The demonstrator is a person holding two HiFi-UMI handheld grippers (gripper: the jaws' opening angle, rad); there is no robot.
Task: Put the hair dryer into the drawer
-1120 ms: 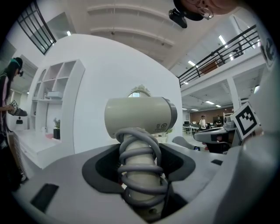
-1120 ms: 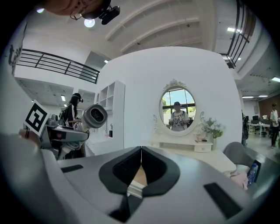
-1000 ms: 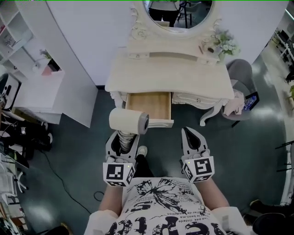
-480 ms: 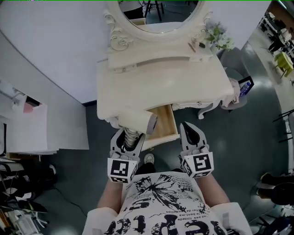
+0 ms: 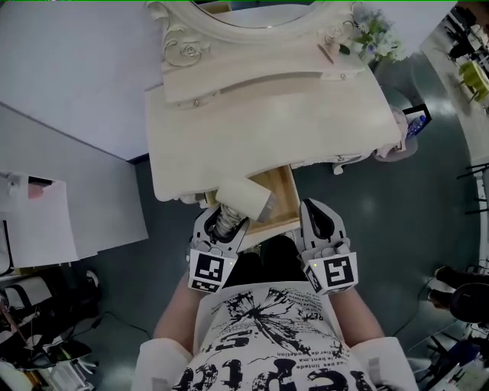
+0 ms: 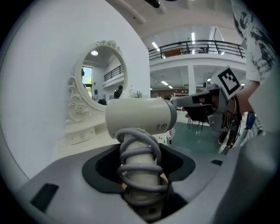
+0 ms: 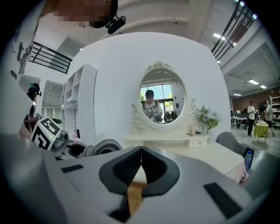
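**Colleague:** What do you have nearest to you at this moment?

**Operator:** Nearest are my two grippers, in front of the body. My left gripper (image 5: 226, 226) grips the hair dryer (image 5: 244, 200) by its handle. In the left gripper view the jaws press on both sides of the handle, and the grey cord (image 6: 138, 157) is wound around it in coils. The barrel stands above the jaws and lies crosswise. My right gripper (image 5: 315, 212) is just beside it, with its jaws fully together and nothing between them.

**Colleague:** And where is the dryer compared to the drawer?

**Operator:** The drawer (image 5: 283, 195) is pulled out from under the dressing table (image 5: 267, 114), and its wooden inside looks empty as far as I can see. In the head view the barrel covers the drawer's left front corner and touches the line of the table edge. I cannot tell how high above it hangs. It is not inside yet.

**Colleague:** So how much is done?

**Operator:** I judge that the opening and the picking up are done. What is left is to carry the dryer over the cavity, lower it, and let the jaws go apart. Farther back I see only the oval mirror (image 5: 252, 11) and the flowers (image 5: 378, 46), which play no part.
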